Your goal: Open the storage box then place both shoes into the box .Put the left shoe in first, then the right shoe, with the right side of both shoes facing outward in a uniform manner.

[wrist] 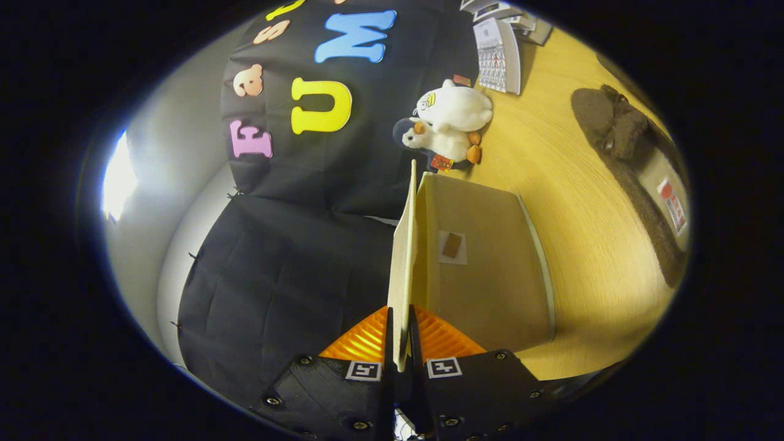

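Gripper: the handheld two-finger gripper [401, 343] is pinched tight on the thin edge of the cream-coloured flat lid [402, 263], both fingers pressing on it, lid seen edge-on running straight away from the fingers.

Box: the pale beige rectangular storage box [484, 263] sits just beside the lid on the light wood tabletop [576, 202], its side panel facing us with a small brown patch on a white square [452, 245]. The view is rolled sideways, so I can't say how far the lid has swung.

Shoes: one brown fuzzy slipper-style shoe [631, 177] lies well apart from the box, further across the table. I can only make out one for sure.

Clutter: two white plush birds [450, 122] sit just beyond the far end of the box, and a desk calendar [499, 55] past those.

Step in hand: looks like opening the box, lid partly lifted, shoes not yet in.

How I'd do it: keep the pinch firm and near the lid's edge, swing along the hinge arc rather than pulling straight, since a stiff thin panel like that could twist or drag the light box along. Take it fully open so it won't drop back, then let go.

Watch out: the plush birds are close to the far end; don't knock them.
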### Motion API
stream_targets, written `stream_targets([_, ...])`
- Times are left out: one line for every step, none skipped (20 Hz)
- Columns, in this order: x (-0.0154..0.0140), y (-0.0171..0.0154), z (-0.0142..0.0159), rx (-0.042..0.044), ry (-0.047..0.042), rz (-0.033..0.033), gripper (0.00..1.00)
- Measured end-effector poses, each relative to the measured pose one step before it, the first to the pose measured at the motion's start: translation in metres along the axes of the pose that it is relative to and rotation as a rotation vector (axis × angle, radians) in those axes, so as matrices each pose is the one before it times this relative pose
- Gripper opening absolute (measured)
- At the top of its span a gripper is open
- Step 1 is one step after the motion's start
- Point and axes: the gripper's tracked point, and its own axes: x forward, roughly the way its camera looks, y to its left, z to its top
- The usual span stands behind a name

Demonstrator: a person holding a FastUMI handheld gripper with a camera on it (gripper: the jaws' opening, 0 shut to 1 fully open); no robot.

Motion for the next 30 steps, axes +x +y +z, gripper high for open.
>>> stream_targets([0.03472,-0.02068,0.00389,-0.01093,-0.02745,-0.09889,0.12])
stream_targets([-0.02389,-0.00804,0.00517,0.00624,0.01701,-0.00703,0.01])
stream_targets([-0.0008,0.00146,-0.00041,0.02156,-0.00272,-0.01002,0.01])
stream_targets([-0.00542,0.00827,-0.00361,0.01103,0.01019,-0.00065,0.0])
stream_targets([-0.00177,0.00572,0.00157,0.00553,-0.00816,-0.00587,0.0])
stream_targets([-0.00274,0.00861,0.00045,-0.00584,0.00287,0.0059,0.01])
stream_targets([-0.00091,0.01185,0.00217,-0.01433,-0.0039,0.00657,0.01])
stream_targets([-0.00076,0.00963,0.00148,-0.01624,-0.00198,0.00242,0.01])
stream_targets([0.00006,0.01545,0.00314,-0.02438,-0.00145,0.01282,0.0])
stream_targets([0.00081,0.0128,0.00179,-0.01842,-0.00048,0.00981,0.0])
stream_targets([0.0021,0.01497,0.00149,-0.02413,0.00406,0.00745,0.01])
stream_targets([0.00083,0.01005,0.00045,-0.01893,0.00389,-0.00033,0.01])
stream_targets([0.0025,0.01094,0.0009,-0.02385,0.00535,-0.00355,0.0])
stream_targets([0.00453,0.01099,-0.00093,-0.02286,0.00492,-0.00849,0.0])
stream_targets([0.00432,0.00875,-0.00028,-0.0182,0.00627,-0.00646,0.0])
stream_targets([0.00404,0.00904,-0.00308,-0.02362,0.01526,-0.01122,0.0])
stream_targets([0.0052,0.00725,0.00036,-0.026,0.00338,-0.01719,0.0])
stream_targets([0.00365,0.00759,-0.00106,-0.02557,0.00617,-0.01026,0.01])
stream_targets([0.00459,0.01069,0.00041,-0.02151,0.00079,-0.00408,0.01])
stream_targets([0.00486,0.00809,-0.00212,-0.01904,0.00492,-0.00067,0.01])
stream_targets([0.00606,0.00967,-0.00009,-0.02085,0.00661,-0.00124,0.0])
stream_targets([0.00383,0.00829,-0.00292,-0.0118,0.00671,0.00021,0.01])
stream_targets([0.00588,0.00902,-0.00085,-0.01046,0.00313,0.00259,0.01])
stream_targets([0.00544,0.01038,-0.00242,-0.01197,0.00522,-0.0024,0.01])
stream_targets([0.00666,0.00765,-0.00221,-0.01661,0.00796,-0.00351,0.01])
stream_targets([0.00569,0.00724,-0.00306,-0.01612,0.00404,-0.00464,0.0])
stream_targets([0.0058,0.00966,-0.00289,-0.01931,0.00769,-0.0007,0.01])
stream_targets([0.00937,0.00645,-0.00341,-0.03361,0.00903,-0.0038,0.01])
stream_targets([0.0057,0.00866,-0.00124,-0.0392,0.01162,-0.0021,0.07])
stream_targets([0.00487,0.00892,-0.00231,-0.03895,0.00606,-0.00134,0.07])
